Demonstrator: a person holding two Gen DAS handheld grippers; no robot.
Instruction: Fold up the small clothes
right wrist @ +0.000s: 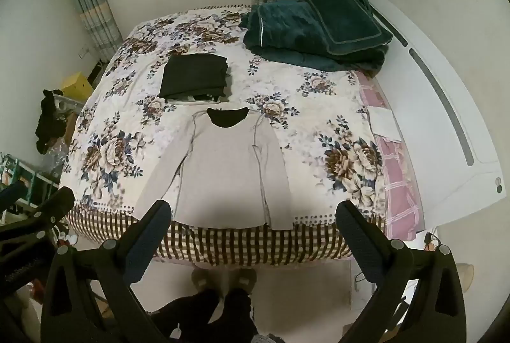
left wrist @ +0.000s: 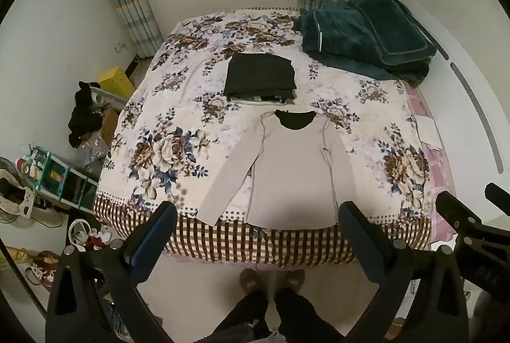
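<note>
Two handheld grippers hovered side by side above the foot of a bed covered in a floral sheet, both with their fingers spread wide apart and holding nothing. Straight ahead of the fingers, a pale grey long-sleeved shirt lay flat and face up on the sheet. Its hem sat closest to the fingers at the bed's near edge, and its dark-lined neckline pointed away, so its long axis ran directly forward from both tools.

In the left gripper view, the shirt's body sat between the two fingertips, with one sleeve angling out toward the left finger. In the right gripper view, the shirt lay ahead and slightly left of centre, its other sleeve lying straight beside the body. Neither tool touched the cloth. The left gripper appeared nearer the splayed sleeve, so it seemed the likelier one to fold that sleeve inward.

Beyond the neckline rested a folded stack of dark clothes, and farther off a dark green blanket.
</note>
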